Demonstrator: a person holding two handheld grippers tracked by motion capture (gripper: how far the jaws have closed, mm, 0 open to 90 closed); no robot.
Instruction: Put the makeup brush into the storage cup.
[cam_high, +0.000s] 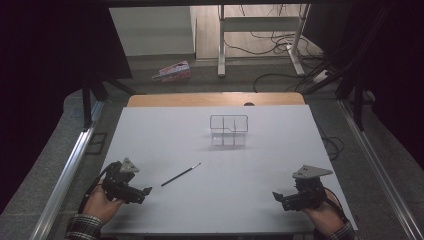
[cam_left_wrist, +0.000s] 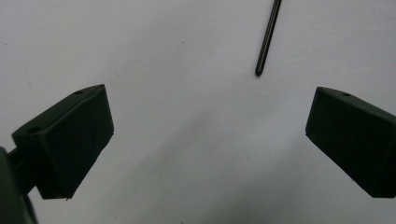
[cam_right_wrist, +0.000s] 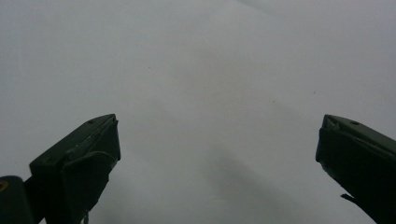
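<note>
A thin black pen (cam_high: 181, 174) lies slanted on the white table top (cam_high: 215, 150), left of centre. Its near tip (cam_left_wrist: 258, 72) points toward my left gripper (cam_left_wrist: 208, 140), whose jaws stand wide apart with nothing between them. In the high view the left gripper (cam_high: 145, 192) rests at the front left, a short way from the pen's lower end. A clear divided organiser box (cam_high: 229, 130) stands beyond the middle of the table. My right gripper (cam_high: 278, 197) sits at the front right, and its own view (cam_right_wrist: 217, 158) shows its jaws spread over bare white surface.
The white board has a wooden strip (cam_high: 215, 99) along its far edge. Metal rails (cam_high: 65, 175) run down both sides. Beyond the table the floor holds a pink package (cam_high: 172, 71), a desk frame (cam_high: 260, 35) and loose cables (cam_high: 280, 45).
</note>
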